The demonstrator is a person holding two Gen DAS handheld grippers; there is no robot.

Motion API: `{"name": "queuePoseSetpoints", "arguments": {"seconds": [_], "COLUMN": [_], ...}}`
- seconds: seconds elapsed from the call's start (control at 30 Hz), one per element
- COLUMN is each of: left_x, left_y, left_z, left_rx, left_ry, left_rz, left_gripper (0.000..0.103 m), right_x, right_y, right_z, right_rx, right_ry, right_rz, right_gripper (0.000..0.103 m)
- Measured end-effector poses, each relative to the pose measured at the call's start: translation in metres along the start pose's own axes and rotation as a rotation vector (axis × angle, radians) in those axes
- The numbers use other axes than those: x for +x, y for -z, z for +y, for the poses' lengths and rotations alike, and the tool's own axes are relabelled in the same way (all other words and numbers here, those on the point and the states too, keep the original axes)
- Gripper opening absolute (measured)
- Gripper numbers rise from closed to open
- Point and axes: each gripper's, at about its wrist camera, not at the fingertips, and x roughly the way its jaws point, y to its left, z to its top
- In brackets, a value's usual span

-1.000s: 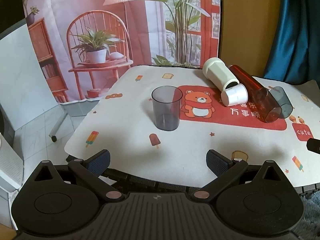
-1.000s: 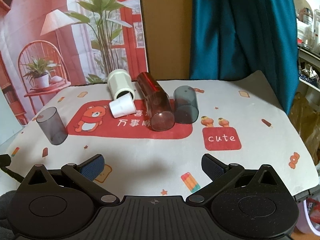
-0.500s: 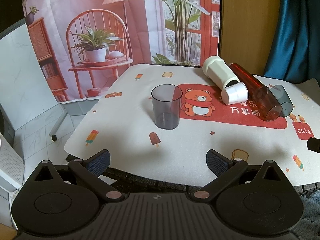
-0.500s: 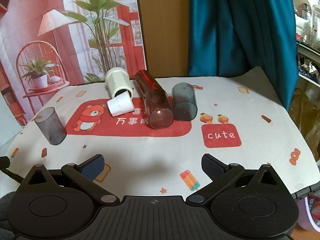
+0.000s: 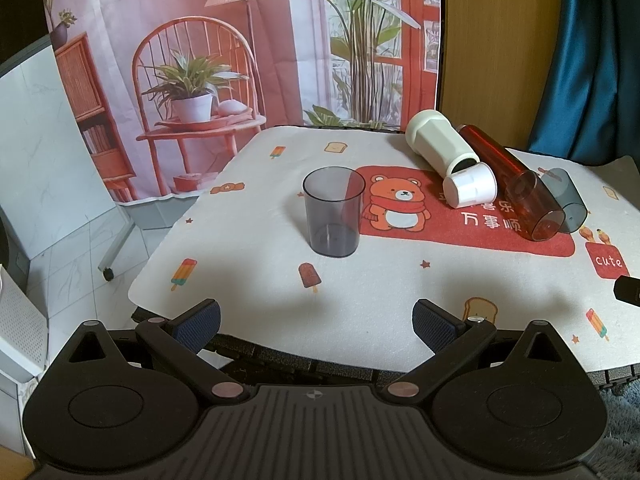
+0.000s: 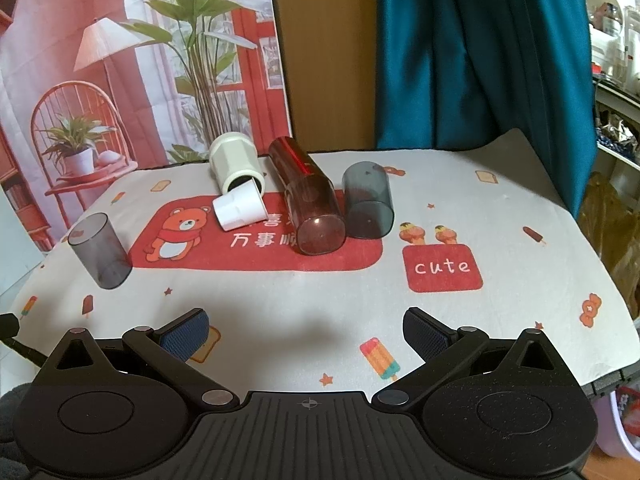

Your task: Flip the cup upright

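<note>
The left gripper (image 5: 316,320) hangs at the near edge of the bench (image 5: 256,272), its fingers (image 5: 196,322) spread wide with nothing between them. Straight ahead of those fingers, and well clear of them, a smoky grey cup (image 5: 333,211) stands upright with its mouth up, on the white cloth just beside the printed bear (image 5: 398,208).

The right gripper (image 6: 306,334) also sits low over the near edge, its fingers (image 6: 426,334) released and bare. Ahead of them, past the middle of the bench, four cups lie on their sides in a cluster. A tall red cup (image 6: 308,204) points its open mouth back toward the fingers. A second grey cup (image 6: 367,206) lies just beside the red one, on the right, apparently touching it. To the left of the red cup a small white cup (image 6: 240,210) lies with its base toward the fingers and its rim against the dark mouth of a larger cream cup (image 6: 237,166) behind it. Far off to the left of the right fingers stands the upright grey cup. A red patch reading "cute" (image 6: 442,268) lies ahead and slightly right of the right finger, between it and the toppled grey cup.
</note>
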Motion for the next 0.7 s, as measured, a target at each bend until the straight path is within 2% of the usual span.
{"name": "queuePoseSetpoints", "arguments": {"seconds": [0.7], "left_x": [0.0002], "left_y": [-0.0004], "left_z": [-0.0002], "left_rx": [-0.001], "left_ry": [0.000], "left_rz": [0.001], "left_gripper": [0.103], "right_x": [0.0015], "right_y": [0.0021], "right_z": [-0.0009], "right_rx": [0.005], "right_ry": [0.000], "right_rz": [0.004], "right_gripper": [0.103]}}
